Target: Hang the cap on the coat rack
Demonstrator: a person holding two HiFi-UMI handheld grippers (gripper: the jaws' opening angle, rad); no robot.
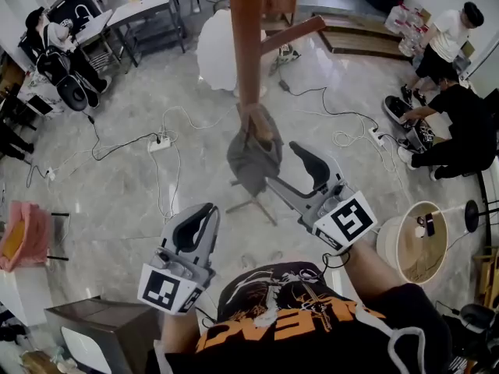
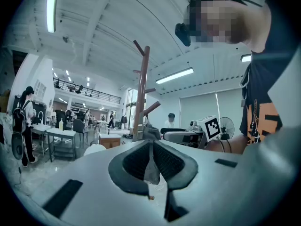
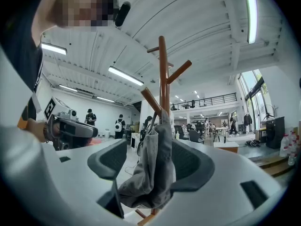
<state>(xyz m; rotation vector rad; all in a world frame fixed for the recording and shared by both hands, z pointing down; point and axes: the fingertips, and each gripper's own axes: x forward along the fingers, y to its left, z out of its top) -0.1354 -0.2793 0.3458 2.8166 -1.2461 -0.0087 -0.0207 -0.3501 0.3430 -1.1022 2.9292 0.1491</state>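
grey fabric of the cap (image 1: 253, 158) hangs limp from a lower peg (image 3: 149, 99) of the wooden coat rack (image 1: 246, 37), bunched against the pole, not sitting neatly over the peg's tip. the right gripper (image 1: 281, 162) is close to it with its jaws spread wide. in the right gripper view the cap droops in the gap between the two pads, and neither pad seems to press on it, so the peg looks to be carrying it alone. the left gripper (image 1: 204, 213) is well apart from the rack, its jaws together on nothing.

the main risk, as i judge it, is in the pull-away. the cloth hangs so near the open pads that a sideways or downward drift could catch a fold and drag the cap off the peg. how deeply the cap is hooked cannot be told from these views. if only a thin edge is over the peg, a small tug or a wobble of the rack could drop it to the marble floor (image 1: 125, 178). bumping the pole with a jaw could do the same.
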